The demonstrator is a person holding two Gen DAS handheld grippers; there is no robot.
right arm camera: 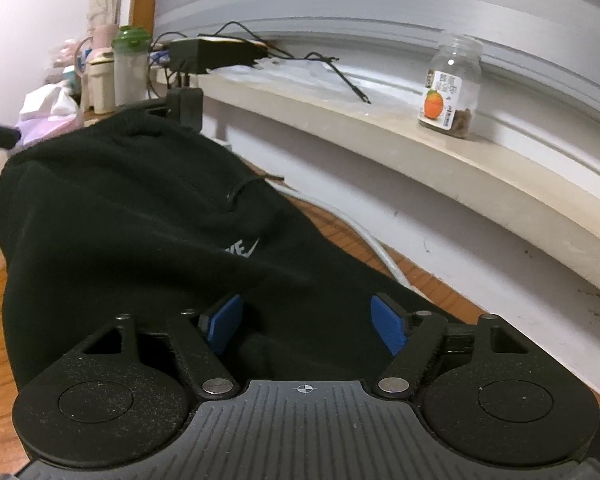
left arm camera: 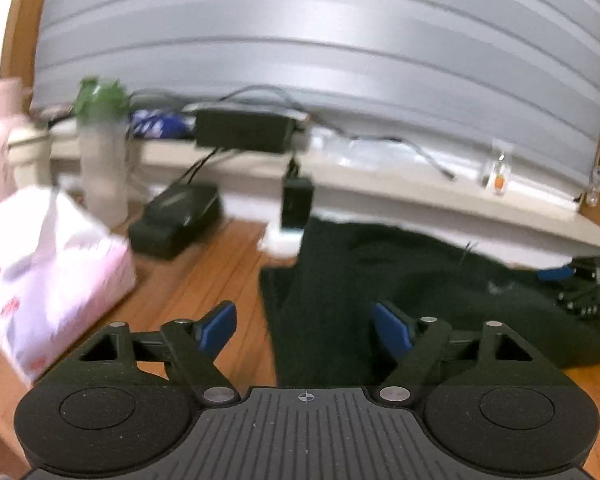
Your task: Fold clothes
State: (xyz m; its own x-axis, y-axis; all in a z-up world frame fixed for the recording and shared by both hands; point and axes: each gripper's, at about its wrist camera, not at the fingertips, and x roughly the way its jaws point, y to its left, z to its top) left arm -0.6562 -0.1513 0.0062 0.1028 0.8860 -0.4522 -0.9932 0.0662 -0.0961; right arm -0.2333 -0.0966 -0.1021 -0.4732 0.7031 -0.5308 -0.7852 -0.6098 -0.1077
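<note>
Left gripper (left arm camera: pixel 305 326) w/ blue pads has its jaws spread wide apart, nothing between them — it hangs over the left edge of the black fabric garment (left arm camera: pixel 400 292), which lies flat on the orange-brown wooden table (left arm camera: pixel 204 280). Left of it sits a pink-and-white tissue box (left arm camera: pixel 56 276); farther back, a black power adapter (left arm camera: pixel 178 220) and a tall translucent bottle w/ green cap (left arm camera: pixel 100 152). This view is motion-blurred.

Right gripper (right arm camera: pixel 307 326), same blue pads, also stands wide apart, holding nothing. Its pads sit low over the near end of the garment (right arm camera: pixel 140 220), a fold of cloth bunched up between them; whether they touch it, can't tell. The garment runs away to the far left, a white logo (right arm camera: pixel 242 249) partly visible on it. At right, a clear plastic jar w/ orange-fruit label (right arm camera: pixel 452 88) stands on the pale stone ledge (right arm camera: pixel 500 172) — a white cable (right arm camera: pixel 380 252) runs along the table just beside the cloth.
</note>
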